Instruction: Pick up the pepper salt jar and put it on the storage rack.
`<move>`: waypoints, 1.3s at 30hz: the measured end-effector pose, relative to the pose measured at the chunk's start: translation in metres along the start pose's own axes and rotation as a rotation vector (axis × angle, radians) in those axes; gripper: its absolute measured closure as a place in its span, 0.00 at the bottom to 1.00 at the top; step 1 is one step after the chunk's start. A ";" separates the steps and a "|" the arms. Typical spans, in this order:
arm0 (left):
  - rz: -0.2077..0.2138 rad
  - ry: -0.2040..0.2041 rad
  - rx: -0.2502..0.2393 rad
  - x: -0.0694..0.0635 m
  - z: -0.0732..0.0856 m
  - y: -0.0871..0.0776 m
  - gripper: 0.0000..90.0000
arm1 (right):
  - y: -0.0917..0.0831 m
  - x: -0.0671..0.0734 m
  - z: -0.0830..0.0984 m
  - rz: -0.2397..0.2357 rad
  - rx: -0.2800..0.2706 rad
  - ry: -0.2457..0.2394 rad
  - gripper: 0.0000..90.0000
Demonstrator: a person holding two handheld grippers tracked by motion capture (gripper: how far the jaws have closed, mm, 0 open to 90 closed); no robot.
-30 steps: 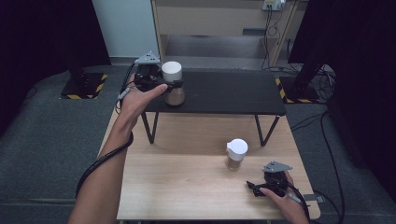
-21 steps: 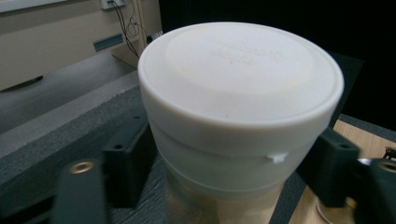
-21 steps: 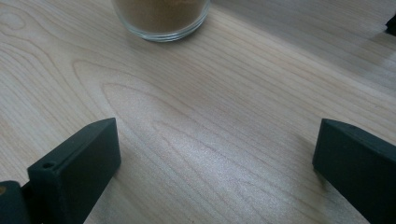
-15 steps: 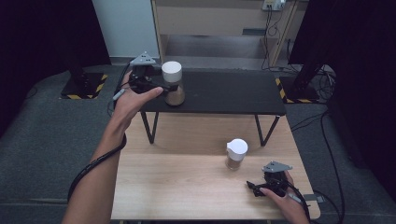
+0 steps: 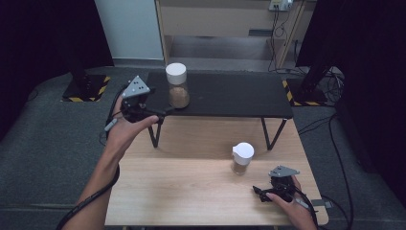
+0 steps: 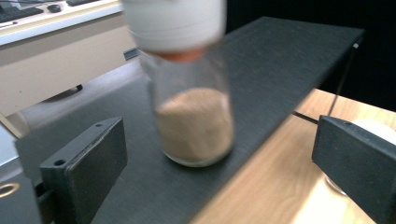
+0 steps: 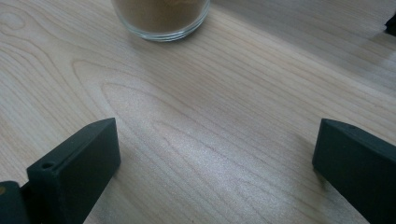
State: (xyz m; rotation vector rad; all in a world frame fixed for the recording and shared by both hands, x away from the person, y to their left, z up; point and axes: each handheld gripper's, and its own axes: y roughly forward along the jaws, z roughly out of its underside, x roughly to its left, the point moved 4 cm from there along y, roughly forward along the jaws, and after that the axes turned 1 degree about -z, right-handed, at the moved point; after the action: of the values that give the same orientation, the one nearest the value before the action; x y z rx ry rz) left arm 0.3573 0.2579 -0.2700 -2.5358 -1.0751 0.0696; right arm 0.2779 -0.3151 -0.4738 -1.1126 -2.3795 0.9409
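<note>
Now left gripper (image 5: 163,111) sits just left of the jar (image 5: 177,86) on the black shelf (image 5: 230,93), jaws just opened wide, nothing between them; jar upright near shelf's left end; right gripper (image 5: 260,192) open, empty, near second jar (image 5: 242,158), well in front of shelf.

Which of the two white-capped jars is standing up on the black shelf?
The jar nearest the left gripper, at the black shelf's left end. The other jar stands lower, on the wooden table.
</note>
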 end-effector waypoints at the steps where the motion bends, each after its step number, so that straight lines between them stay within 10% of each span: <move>1: 0.005 0.001 -0.003 -0.005 0.004 -0.001 0.03 | 0.000 0.000 0.000 0.000 0.000 0.000 0.02; 13: 0.069 0.001 0.084 -0.070 0.074 0.017 0.03 | 0.000 0.001 0.000 0.004 -0.001 0.003 0.02; 39: 0.091 -0.070 0.255 -0.094 0.157 0.026 0.03 | -0.001 0.004 0.001 0.017 -0.001 0.012 0.02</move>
State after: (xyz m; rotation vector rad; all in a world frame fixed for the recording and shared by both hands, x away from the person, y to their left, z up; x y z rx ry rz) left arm 0.2782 0.2271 -0.4343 -2.3649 -0.9121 0.3029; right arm 0.2736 -0.3129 -0.4738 -1.1376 -2.3648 0.9365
